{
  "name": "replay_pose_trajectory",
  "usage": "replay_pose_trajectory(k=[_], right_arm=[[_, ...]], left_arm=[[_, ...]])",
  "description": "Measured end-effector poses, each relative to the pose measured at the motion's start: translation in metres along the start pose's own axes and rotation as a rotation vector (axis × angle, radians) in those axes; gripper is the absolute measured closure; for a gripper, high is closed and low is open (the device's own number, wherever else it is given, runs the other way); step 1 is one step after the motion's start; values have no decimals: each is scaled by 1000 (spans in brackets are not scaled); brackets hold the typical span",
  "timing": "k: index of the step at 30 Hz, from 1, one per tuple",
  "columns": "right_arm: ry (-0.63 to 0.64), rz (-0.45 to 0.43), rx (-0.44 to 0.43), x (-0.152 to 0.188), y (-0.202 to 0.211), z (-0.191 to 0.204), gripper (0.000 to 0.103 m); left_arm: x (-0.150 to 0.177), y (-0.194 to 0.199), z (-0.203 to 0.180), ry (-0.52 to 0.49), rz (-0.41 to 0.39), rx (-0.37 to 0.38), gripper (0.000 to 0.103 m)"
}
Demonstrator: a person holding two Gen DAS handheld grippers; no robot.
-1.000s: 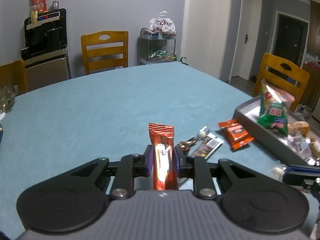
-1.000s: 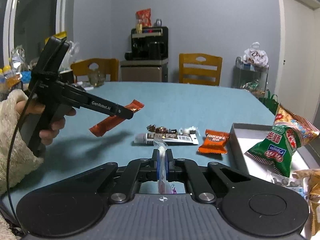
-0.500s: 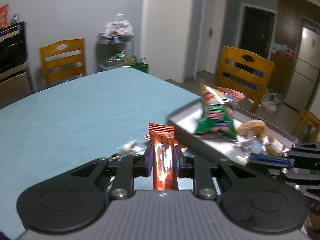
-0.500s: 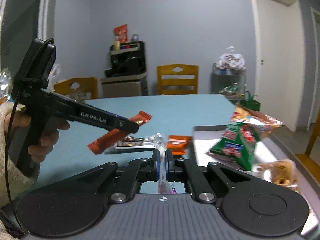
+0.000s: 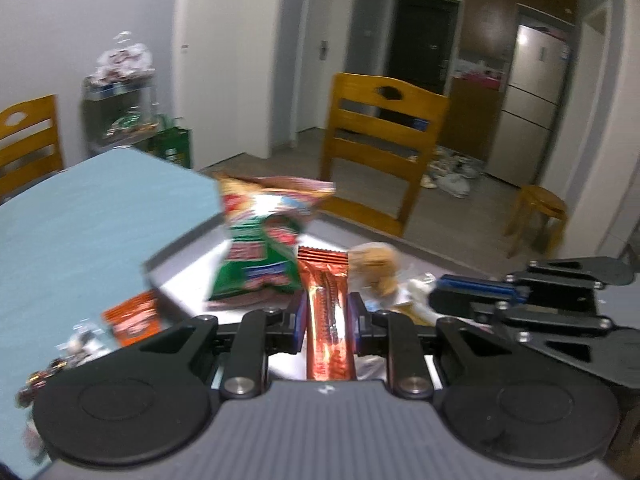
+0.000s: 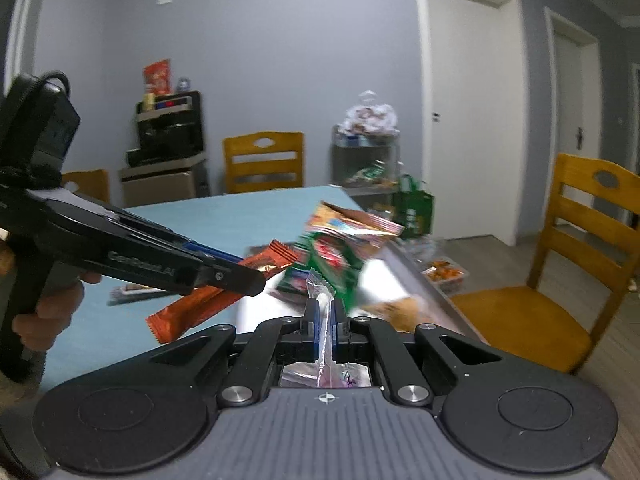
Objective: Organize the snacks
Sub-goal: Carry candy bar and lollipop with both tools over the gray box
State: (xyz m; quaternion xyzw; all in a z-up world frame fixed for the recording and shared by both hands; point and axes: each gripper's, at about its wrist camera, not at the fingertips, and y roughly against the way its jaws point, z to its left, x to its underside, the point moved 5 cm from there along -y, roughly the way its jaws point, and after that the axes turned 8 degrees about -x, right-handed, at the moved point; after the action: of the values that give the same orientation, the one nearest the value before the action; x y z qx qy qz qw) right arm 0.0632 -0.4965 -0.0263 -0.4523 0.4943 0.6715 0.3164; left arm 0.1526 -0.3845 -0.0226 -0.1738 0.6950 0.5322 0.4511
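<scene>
My left gripper [image 5: 325, 312] is shut on a long red-orange snack bar [image 5: 326, 320] and holds it over the near end of the grey tray [image 5: 180, 248]. The bar and left gripper also show in the right wrist view [image 6: 224, 300]. My right gripper [image 6: 325, 316] is shut on a small clear candy packet [image 6: 322, 304] above the tray; it shows in the left wrist view [image 5: 472, 292] at the right. A green and red chip bag [image 5: 260, 248] and a tan snack [image 5: 376, 268] lie in the tray.
An orange packet [image 5: 134, 318] and small wrapped sweets [image 5: 72, 348] lie on the light blue table [image 5: 80, 232] left of the tray. A wooden chair [image 5: 380, 152] stands past the table edge, another [image 6: 568, 264] beside the tray.
Both grippers have swung right from the table's middle to over the tray, each still holding its snack. The views are blurred by motion.
</scene>
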Motion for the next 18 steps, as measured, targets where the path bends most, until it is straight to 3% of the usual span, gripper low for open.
replay_pose_trajectory(k=[10, 18], right_arm=[[-92, 13, 66, 18, -2, -31, 95], [-99, 38, 90, 28, -11, -38, 95]], left_arm=[[8, -33, -48, -55, 44, 79, 85], [18, -50, -55, -69, 68, 58, 85]])
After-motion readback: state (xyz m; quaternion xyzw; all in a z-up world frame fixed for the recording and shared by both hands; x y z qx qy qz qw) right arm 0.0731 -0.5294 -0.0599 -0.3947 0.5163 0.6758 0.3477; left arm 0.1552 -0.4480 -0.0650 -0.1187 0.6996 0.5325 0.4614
